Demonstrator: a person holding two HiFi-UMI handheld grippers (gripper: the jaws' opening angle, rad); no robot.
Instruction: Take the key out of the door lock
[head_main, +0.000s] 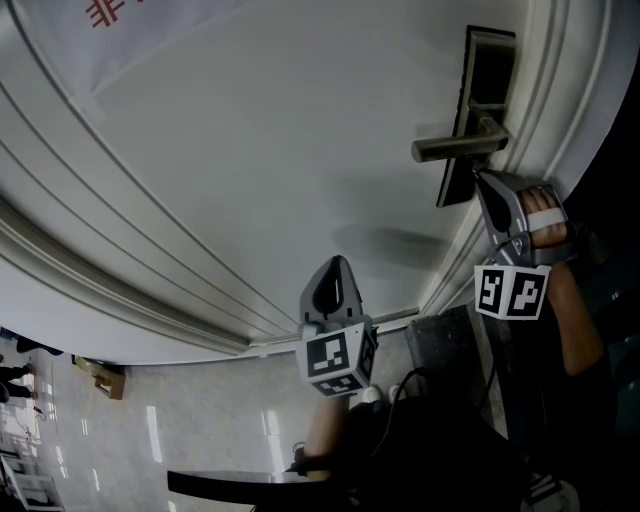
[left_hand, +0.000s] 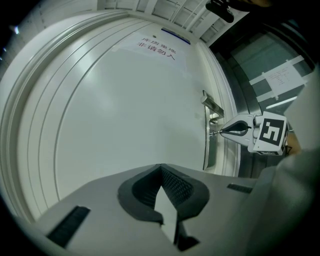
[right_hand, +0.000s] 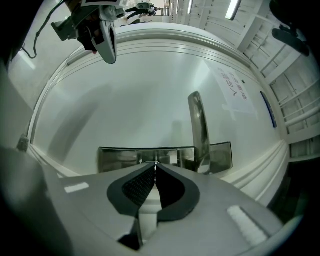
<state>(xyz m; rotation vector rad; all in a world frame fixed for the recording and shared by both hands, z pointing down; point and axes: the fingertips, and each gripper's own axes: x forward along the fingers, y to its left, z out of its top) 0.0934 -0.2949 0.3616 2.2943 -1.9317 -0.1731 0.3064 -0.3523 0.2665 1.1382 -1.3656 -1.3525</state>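
The white door carries a dark metal lock plate with a lever handle at upper right. My right gripper is shut, its tips against the plate's lower part. In the left gripper view a thin key bridges the right gripper and the lock plate, below the handle. In the right gripper view the closed tips meet the plate; the key itself is hidden there. My left gripper is shut on nothing, near the door's middle, away from the lock.
The door frame runs just right of the lock. A paper notice is stuck high on the door. Glossy tiled floor lies below, with a cardboard box at left and a dark block by the frame's foot.
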